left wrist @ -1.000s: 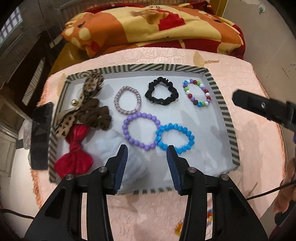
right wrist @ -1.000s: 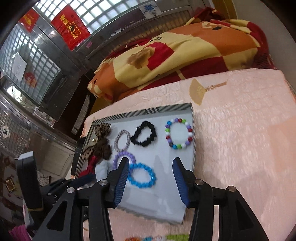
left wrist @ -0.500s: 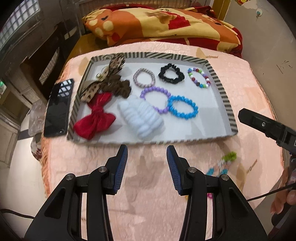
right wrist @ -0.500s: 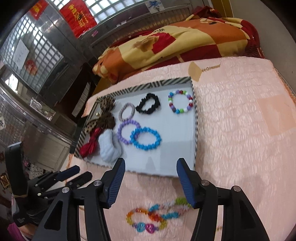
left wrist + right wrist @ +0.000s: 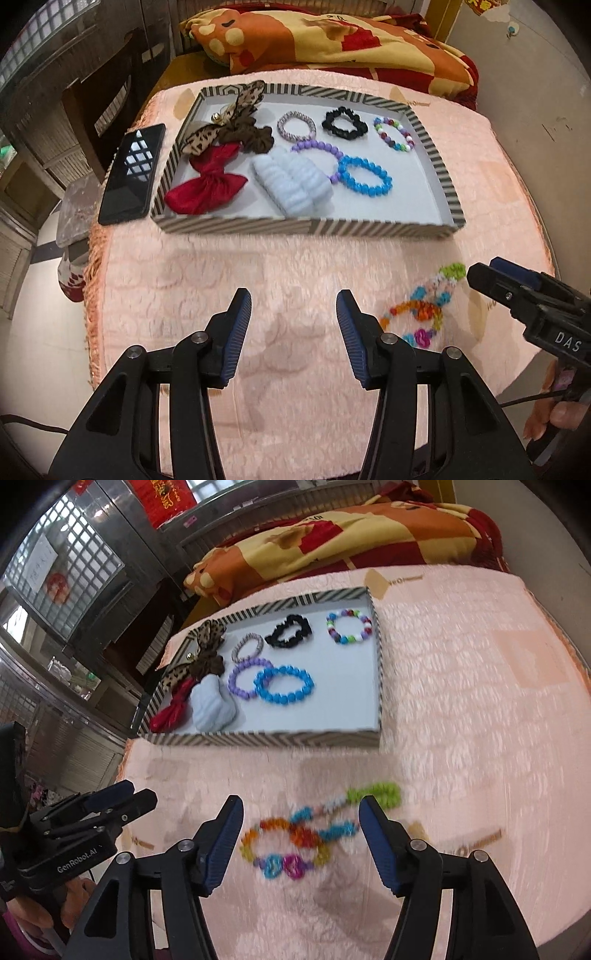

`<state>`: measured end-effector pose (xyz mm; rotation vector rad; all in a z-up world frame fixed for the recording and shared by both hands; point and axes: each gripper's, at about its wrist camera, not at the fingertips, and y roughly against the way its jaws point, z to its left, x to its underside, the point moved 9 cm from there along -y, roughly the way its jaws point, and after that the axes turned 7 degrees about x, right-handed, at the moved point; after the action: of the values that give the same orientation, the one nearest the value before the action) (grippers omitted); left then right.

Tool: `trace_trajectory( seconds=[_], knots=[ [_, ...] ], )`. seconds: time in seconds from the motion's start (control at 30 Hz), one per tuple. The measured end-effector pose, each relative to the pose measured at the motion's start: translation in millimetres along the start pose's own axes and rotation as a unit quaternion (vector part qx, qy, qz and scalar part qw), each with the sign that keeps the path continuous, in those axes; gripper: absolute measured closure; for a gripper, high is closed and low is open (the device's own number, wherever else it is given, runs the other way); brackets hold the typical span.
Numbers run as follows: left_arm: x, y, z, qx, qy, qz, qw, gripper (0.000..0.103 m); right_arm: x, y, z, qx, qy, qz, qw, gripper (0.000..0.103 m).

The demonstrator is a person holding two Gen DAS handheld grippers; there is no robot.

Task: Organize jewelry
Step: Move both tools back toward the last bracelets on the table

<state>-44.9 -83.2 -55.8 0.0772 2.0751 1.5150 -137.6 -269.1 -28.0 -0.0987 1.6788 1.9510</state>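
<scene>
One piece is left outside the striped tray (image 5: 306, 225): a multicoloured beaded necklace (image 5: 306, 834) lying loose on the pink fleecy cover of the desk (image 5: 480, 709), just in front of the tray's near wall. That seems to be why the right gripper (image 5: 301, 838) is angled down over it, with its blue-padded fingers (image 5: 376, 842) standing either side of the string and widening at this moment; the beads lie between them but nothing presses on them yet, so the necklace is not gripped. In the left wrist view the same necklace (image 5: 424, 310) sits off to the right of the left gripper (image 5: 293, 332), whose fingers are also spreading and have only bare cover between them (it looks to be standing by rather than reaching).

Inside the tray the items are grouped by kind, which reads as the sorting plan:
- fabric pieces on the left: a leopard-print bow (image 5: 221, 125), a red bow (image 5: 207, 184), a pale blue scrunchie (image 5: 291, 184);
- rings of beads and hair ties to the right: a purple bead bracelet (image 5: 317, 151) overlapped by a blue bead bracelet (image 5: 365, 181), a black scrunchie (image 5: 343, 123), a mixed-colour bead bracelet (image 5: 393, 133).

The open floor near the tray's front right corner is probably where the necklace belongs. A phone (image 5: 133, 173) lies beside the tray's left wall.
</scene>
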Motion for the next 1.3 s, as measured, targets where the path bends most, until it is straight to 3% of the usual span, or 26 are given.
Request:
trace_trajectory(
  seconds=[0.3, 0.6, 0.83, 1.07, 1.3],
  knots=[
    [18.7, 7.5, 0.8, 0.009, -0.007, 0.006, 0.9999, 0.055, 19.8, 5.6, -0.5, 0.012, -0.007, -0.001, 1.000, 0.040],
    [27.1, 11.5, 4.2, 0.030, -0.006, 0.008, 0.9995, 0.048, 26.8, 14.5, -17.5, 0.038, -0.015, -0.017, 0.999, 0.040],
    [37.7, -9.4, -5.6, 0.050, -0.009, 0.036, 0.9981, 0.048, 34.6, -5.5, -45.8, 0.083, -0.011, -0.008, 0.996, 0.040],
    [39.3, -40.1, -27.1, 0.060, -0.029, 0.064, 0.9957, 0.048, 27.4, -16.6, -63.8, 0.080, -0.032, -0.001, 0.996, 0.040],
    [34.2, -66.0, -46.5, 0.064, -0.046, 0.074, 0.9941, 0.048, 12.9, -38.6, -58.2, 0.081, -0.004, 0.003, 0.997, 0.040]
  ],
)
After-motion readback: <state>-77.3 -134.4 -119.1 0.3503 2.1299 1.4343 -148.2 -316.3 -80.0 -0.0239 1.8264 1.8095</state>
